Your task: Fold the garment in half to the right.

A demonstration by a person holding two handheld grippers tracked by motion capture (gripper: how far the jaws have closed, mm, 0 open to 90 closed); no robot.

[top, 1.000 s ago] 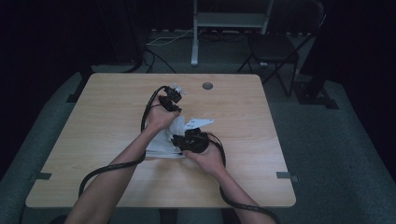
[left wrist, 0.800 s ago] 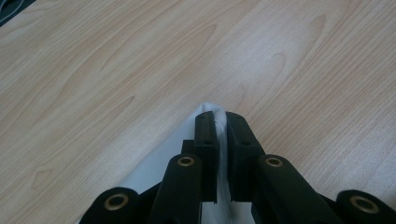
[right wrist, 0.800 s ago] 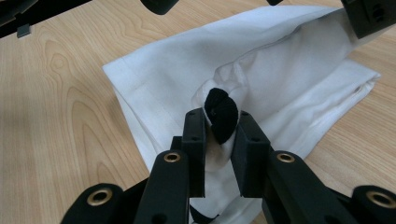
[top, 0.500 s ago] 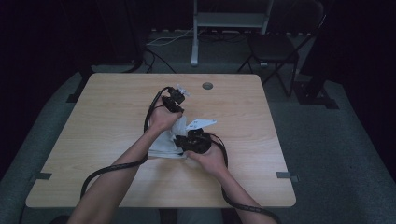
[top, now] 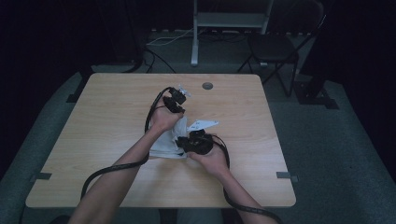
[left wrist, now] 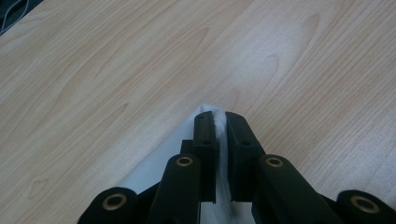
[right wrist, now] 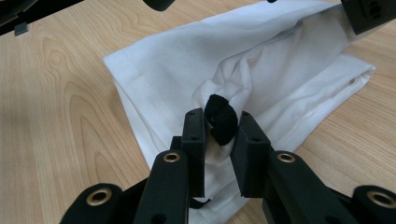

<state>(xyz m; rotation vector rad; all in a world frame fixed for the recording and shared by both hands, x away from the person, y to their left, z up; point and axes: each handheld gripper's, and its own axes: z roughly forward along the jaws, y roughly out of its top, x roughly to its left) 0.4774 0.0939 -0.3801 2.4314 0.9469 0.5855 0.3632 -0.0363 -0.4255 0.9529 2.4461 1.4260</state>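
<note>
A: What work do the pictures show at this table (top: 93, 140)?

B: A white cloth bag (right wrist: 261, 60), maybe a pillowcase, lies in the middle of the high view, just under the two hands. The left gripper (left wrist: 219, 122) pinches an edge of it; in the left gripper view a thin white fold stands between the jaws, in the lower centre of the frame.

A: And the right gripper (right wrist: 223, 122)?

B: It is pressed together on a small black fabric piece (right wrist: 222, 122), with some white cloth bunched around it, at the centre of the right gripper view. I cannot tell if the black piece is a sock or only a strap.

A: How far is the task, do you think?

B: I judge it is in the middle. The bag's mouth seems lifted at the upper right of the right gripper view, but the black piece sits at the bunched cloth, not deep inside. The pushing in, the release and the flattening of the bag look left to do.
</note>
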